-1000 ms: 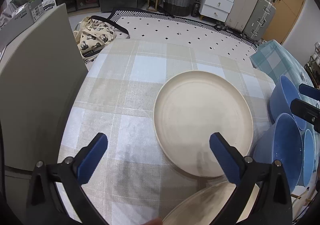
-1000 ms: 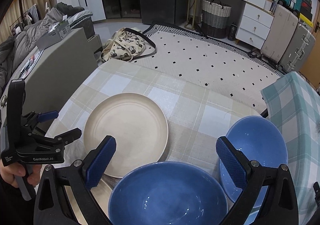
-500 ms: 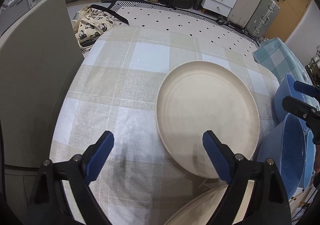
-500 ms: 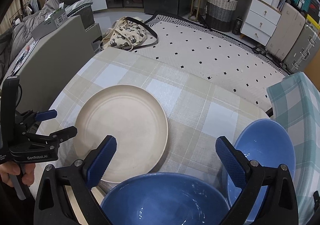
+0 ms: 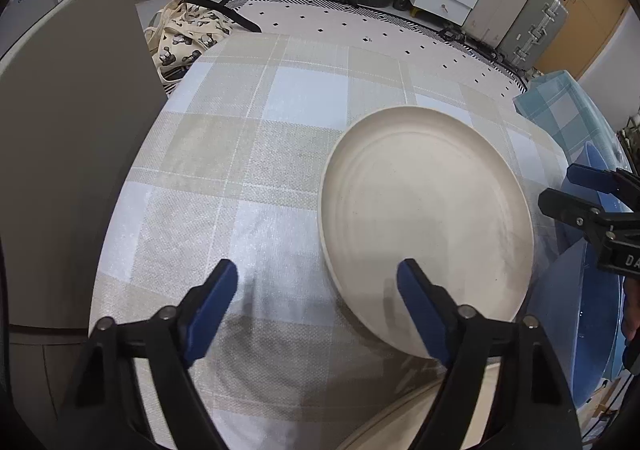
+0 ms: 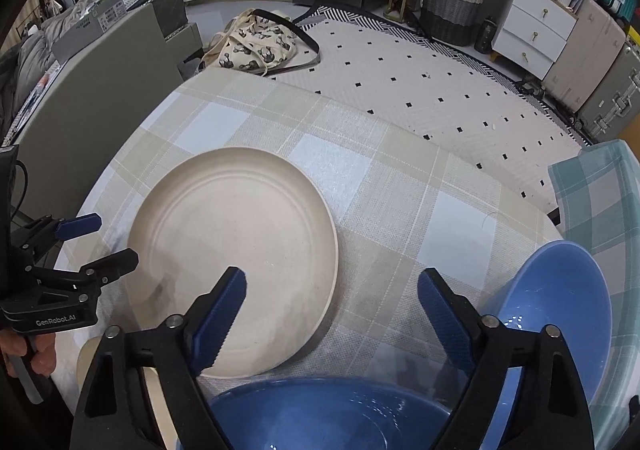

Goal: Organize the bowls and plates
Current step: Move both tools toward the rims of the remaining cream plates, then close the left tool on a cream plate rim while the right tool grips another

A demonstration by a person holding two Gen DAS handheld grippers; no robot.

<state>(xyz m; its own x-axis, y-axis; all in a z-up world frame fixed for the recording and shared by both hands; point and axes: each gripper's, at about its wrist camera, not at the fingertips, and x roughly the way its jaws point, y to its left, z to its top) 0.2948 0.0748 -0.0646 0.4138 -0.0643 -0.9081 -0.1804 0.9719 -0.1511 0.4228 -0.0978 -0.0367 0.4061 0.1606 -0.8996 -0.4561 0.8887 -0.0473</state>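
- Left wrist view: the left gripper [image 5: 316, 282], with black arms and blue pads, has its jaws apart with nothing clamped; they have just been closing. Its right pad hangs over the near left rim of the round cream plate with a shallow raised rim [image 5: 426, 226], while its left pad is over bare cloth.
- The plate lies flat on the beige and pale blue checked tablecloth [image 5: 256, 153], right of centre. The edge of a second cream plate [image 5: 384, 424] shows at the near edge, partly hidden by the gripper.
- At the far right the right gripper [image 5: 568, 189] comes in over a blue bowl [image 5: 584, 314].
- Right wrist view: the right gripper's jaws are also apart and empty, and have just been closing. Its left pad is over the plate's near rim; its right pad is over cloth.
- A glossy blue bowl [image 6: 332, 414] sits at the near edge below this gripper; another [image 6: 560, 310] tilts to the right.
- Handling, as a judgement: the plate looks stiff, light and smooth, probably slippery, and could chip if dropped. Only its thin rim offers a hold, one pad above and one below. The bowls look best taken by their walls.
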